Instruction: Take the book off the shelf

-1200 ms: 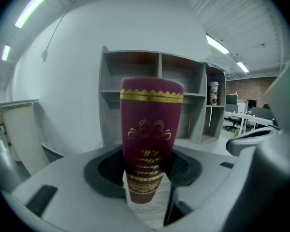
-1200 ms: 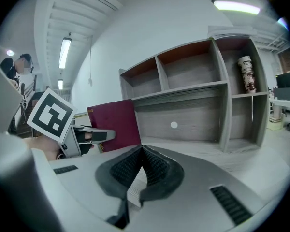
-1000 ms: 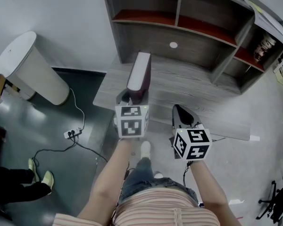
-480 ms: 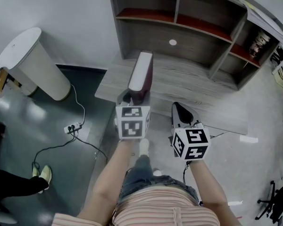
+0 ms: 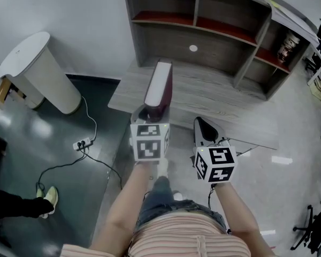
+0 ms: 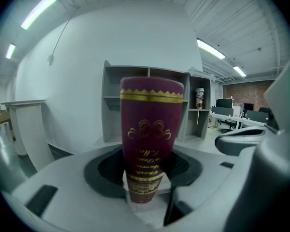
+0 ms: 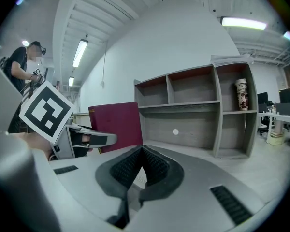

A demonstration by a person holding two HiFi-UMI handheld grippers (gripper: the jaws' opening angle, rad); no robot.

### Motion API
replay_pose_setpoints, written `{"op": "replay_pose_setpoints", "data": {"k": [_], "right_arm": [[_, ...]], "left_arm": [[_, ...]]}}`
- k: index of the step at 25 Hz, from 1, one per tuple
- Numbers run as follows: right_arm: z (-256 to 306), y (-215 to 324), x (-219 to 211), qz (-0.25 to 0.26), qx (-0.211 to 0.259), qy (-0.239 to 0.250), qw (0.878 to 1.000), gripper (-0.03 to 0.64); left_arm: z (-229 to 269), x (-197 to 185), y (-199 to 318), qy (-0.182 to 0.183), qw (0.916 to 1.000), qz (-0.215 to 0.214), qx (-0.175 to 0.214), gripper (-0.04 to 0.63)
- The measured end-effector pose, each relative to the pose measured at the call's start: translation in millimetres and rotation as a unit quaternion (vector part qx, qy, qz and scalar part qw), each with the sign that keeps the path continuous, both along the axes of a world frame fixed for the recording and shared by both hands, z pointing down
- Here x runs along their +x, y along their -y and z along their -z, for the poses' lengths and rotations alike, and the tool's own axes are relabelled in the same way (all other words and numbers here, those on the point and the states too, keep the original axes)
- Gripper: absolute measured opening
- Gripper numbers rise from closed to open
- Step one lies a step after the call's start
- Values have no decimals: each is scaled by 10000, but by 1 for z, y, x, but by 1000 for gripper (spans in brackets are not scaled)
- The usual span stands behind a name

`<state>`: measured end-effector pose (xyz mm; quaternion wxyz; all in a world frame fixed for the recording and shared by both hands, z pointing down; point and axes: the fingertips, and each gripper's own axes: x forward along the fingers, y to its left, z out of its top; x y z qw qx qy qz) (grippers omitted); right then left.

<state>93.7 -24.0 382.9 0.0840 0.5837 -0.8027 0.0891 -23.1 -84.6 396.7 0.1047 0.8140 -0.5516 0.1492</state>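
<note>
A dark red book with a gold-printed spine stands upright on its edge in my left gripper, whose jaws are shut on its lower end. It hangs above the grey wooden desk, in front of the grey shelf unit. The book's cover also shows at the left of the right gripper view. My right gripper is beside it to the right, its ribbed pads pressed together with nothing between them.
The shelf unit has red-lined open compartments; a patterned can stands in its right one. A white bin stands at the left, with a power strip and cables on the dark floor. A person stands far left.
The view has drifted slightly; the left gripper and book sit a touch higher against the desk. Both grippers keep their grip states.
</note>
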Motion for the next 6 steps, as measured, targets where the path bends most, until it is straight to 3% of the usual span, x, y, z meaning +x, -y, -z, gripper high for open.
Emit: {"op": "replay_pose_setpoints", "data": {"k": [6], "right_arm": [[2,-6,-1,76,56,38,9999,8]], "left_arm": [[3,3,-11,-111,9999,0,21,215]]}}
